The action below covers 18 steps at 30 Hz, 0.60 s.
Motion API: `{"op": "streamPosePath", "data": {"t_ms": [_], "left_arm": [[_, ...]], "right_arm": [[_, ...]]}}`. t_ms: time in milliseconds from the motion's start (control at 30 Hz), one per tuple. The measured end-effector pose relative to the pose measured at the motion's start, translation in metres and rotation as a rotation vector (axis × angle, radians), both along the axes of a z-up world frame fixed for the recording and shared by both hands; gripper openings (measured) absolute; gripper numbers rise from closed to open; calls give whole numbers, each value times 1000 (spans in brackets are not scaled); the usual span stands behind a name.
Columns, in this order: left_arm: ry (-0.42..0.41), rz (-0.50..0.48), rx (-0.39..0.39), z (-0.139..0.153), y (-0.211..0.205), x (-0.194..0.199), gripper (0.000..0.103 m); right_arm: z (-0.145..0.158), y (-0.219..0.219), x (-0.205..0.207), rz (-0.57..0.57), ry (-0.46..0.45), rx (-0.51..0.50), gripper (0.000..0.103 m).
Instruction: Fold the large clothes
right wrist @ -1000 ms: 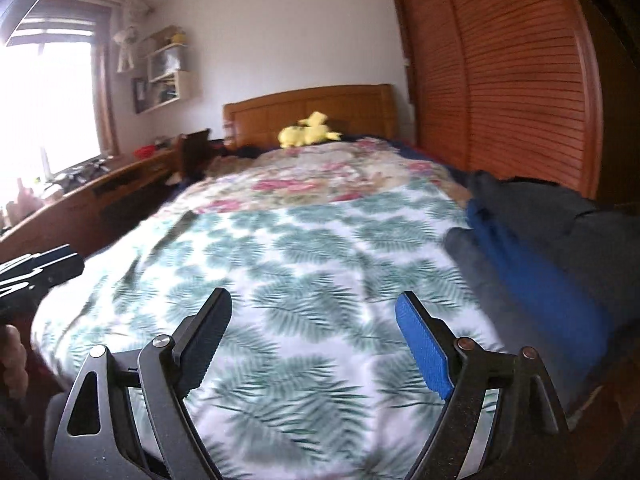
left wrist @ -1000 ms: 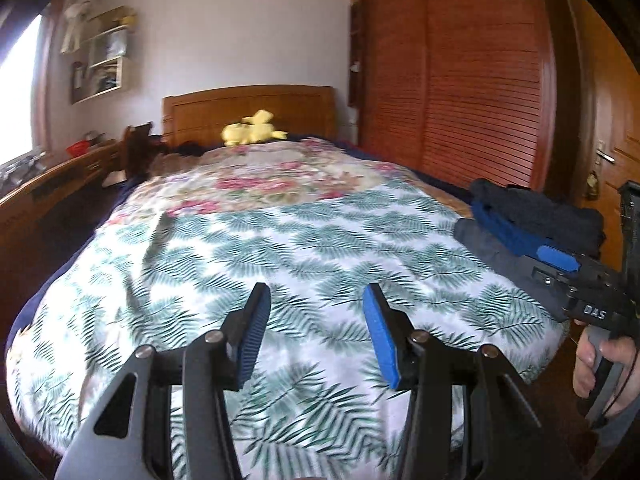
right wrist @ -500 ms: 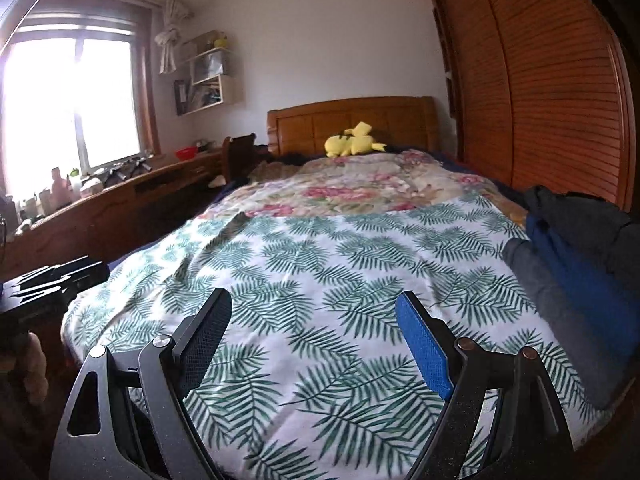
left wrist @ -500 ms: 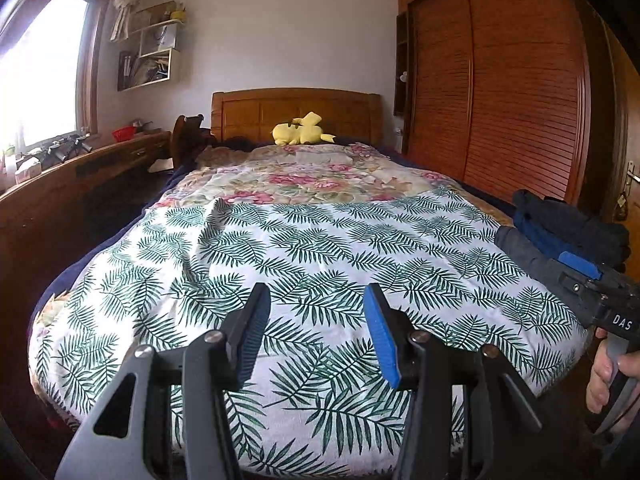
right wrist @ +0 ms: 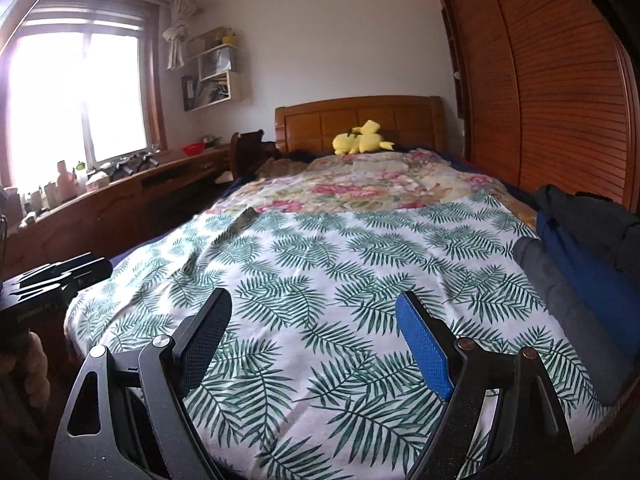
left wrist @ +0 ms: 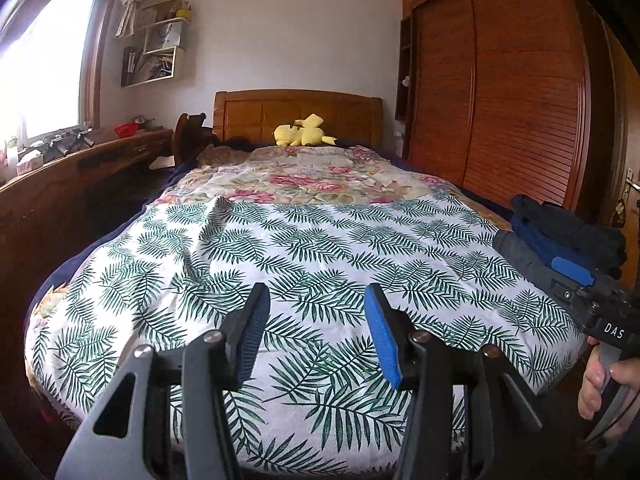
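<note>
The leaf-print sheet (left wrist: 320, 264) lies spread over the near half of the bed (left wrist: 296, 110), reaching its foot edge, with one raised crease near the left side. Dark folded clothes (right wrist: 592, 280) are piled at the bed's right edge. The left hand-held gripper (left wrist: 316, 312) is half open and holds nothing. The right hand-held gripper (right wrist: 316, 320) stands wide, also with nothing between its fingers, above the foot edge.

Bright window (right wrist: 76, 92), white walls (right wrist: 328, 40), slatted wooden wardrobe (right wrist: 560, 92).
</note>
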<state>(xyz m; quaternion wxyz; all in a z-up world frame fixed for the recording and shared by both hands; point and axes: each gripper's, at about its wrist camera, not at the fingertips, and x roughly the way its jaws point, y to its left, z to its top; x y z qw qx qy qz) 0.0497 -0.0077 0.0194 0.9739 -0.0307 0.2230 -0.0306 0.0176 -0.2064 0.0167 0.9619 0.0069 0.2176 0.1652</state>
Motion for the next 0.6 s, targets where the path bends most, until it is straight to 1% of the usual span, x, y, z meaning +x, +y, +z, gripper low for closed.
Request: {"op": "streamPosePath", "data": {"t_ms": [600], "left_arm": [[-12, 2, 16, 3, -4, -4, 49]], "right_arm": [[0, 3, 0, 1, -6, 6, 86]]}}
